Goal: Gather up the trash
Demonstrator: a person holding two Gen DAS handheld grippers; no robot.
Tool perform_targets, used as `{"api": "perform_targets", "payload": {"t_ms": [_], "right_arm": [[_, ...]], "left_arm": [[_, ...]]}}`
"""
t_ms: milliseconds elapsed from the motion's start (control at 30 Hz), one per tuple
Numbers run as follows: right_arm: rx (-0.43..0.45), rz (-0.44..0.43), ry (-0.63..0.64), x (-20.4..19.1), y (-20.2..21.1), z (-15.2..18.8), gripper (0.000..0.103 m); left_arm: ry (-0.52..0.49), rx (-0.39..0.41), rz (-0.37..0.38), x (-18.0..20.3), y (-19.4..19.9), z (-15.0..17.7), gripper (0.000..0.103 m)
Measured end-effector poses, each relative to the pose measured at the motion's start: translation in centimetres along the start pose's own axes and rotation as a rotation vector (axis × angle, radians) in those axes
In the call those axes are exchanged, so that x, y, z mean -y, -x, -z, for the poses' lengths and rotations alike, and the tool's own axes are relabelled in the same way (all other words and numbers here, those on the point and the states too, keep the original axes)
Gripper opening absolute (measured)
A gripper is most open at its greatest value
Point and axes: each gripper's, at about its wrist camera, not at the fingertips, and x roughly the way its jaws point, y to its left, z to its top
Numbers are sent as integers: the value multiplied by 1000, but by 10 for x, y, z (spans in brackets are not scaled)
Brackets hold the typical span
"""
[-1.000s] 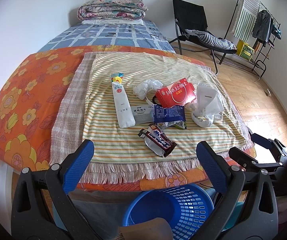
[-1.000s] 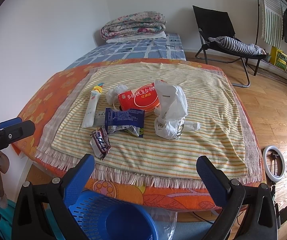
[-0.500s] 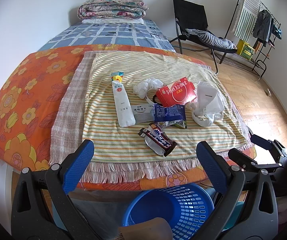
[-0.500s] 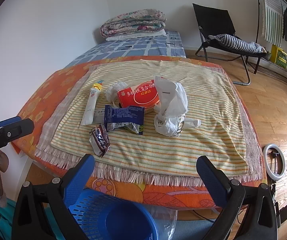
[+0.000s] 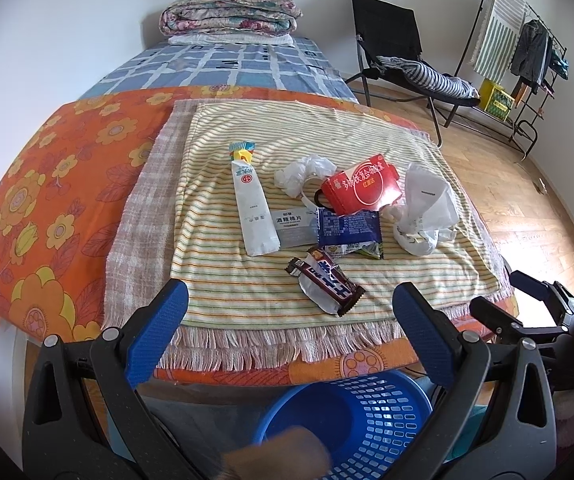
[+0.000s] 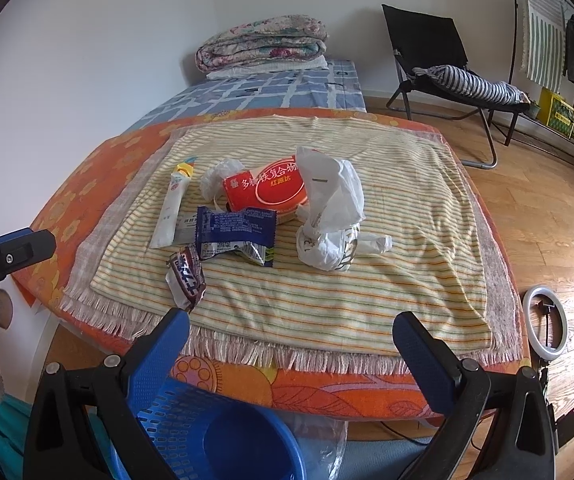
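Trash lies on a striped cloth (image 5: pixel 247 280) on the table: a white tube (image 5: pixel 253 208), a red box (image 5: pixel 361 190), a blue snack bag (image 5: pixel 349 232), a dark candy wrapper (image 5: pixel 327 282), a crumpled white plastic bag (image 5: pixel 425 212) and a small white wad (image 5: pixel 303 170). The same pile shows in the right wrist view, with the red box (image 6: pixel 267 190) and white bag (image 6: pixel 329 216). A blue basket (image 5: pixel 347 420) sits below the table's front edge. My left gripper (image 5: pixel 289 334) and right gripper (image 6: pixel 291 344) are both open and empty, held before the table edge.
An orange floral cover (image 5: pixel 47 184) hangs over the table. A bed with folded quilts (image 5: pixel 229 12) stands behind. A black chair (image 5: pixel 399 60) and a clothes rack (image 5: pixel 527 48) are at the right. A ring light (image 6: pixel 547 328) lies on the wood floor.
My right gripper has moved a little closer to the table and the trash pile. My left gripper has hardly moved.
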Motion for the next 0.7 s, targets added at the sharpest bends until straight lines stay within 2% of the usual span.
{"api": "perform_targets", "payload": {"t_ms": [100,333,533,700], "right_arm": [[30,-4,-15,10,0,-1,103],[17,8,-59,33,-10,-23,103],[6,-6,-47,43,-24,-40,103],[-54,-41,-69,50,-43,-54,102]], "left_arm": [[2,-18,13,-3,-5,-4,103],[-3,-37,-30,-13,-24,-18,103],[92,-101,19,-30,-45,-27,101],[124,-122,35,-34,-61,-43,99]]}}
